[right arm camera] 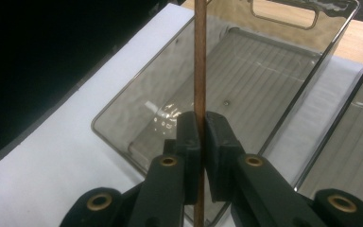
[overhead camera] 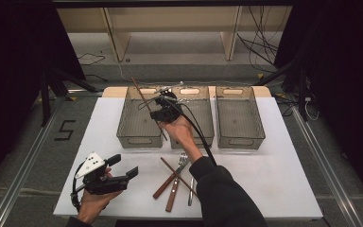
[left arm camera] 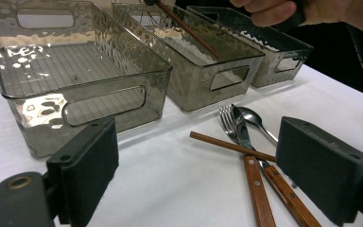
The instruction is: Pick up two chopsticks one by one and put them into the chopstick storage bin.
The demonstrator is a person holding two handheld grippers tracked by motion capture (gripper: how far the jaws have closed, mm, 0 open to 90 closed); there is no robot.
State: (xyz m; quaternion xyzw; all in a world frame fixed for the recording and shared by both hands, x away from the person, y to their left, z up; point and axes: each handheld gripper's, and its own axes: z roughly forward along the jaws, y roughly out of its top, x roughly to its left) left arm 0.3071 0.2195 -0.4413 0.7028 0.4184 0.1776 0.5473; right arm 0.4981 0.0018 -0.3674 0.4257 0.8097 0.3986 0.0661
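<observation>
The right hand-held gripper [overhead camera: 159, 113] has its jaws pinched tight on a single wooden chopstick [right arm camera: 199, 71], gripped partway along its length so the stick runs out past both sides of the pads. In the high view the chopstick [overhead camera: 147, 107] slants over the left bin [overhead camera: 134, 136], the leftmost of three smoked-plastic bins ranged along the far edge of the bench [overhead camera: 274, 189], and in the right gripper view that bin's ribbed floor [right arm camera: 246, 80] lies bare beneath the stick. To my eye this is the carrying step of a cutlery sort: one piece picked up and now held above its bin, not yet let go.

The left hand-held gripper [overhead camera: 123, 166] waits near the front left corner of the bench, jaws wide and nothing between them, aimed toward the leftover pile. That pile sits near the middle of the front edge: a second chopstick [left arm camera: 231, 146] lying across a fork [left arm camera: 228, 122], a wooden-handled knife [left arm camera: 264, 166] and a spoon [left arm camera: 255, 120].

What the next move calls for, I'd judge, is lowering the stick until it is inside the walls and roughly in line with the bin's long side, then easing the jaws apart. The stick is long and tilted, so one end could catch the rim or the middle bin [overhead camera: 203, 135] alongside; levelling it first would be safer.
</observation>
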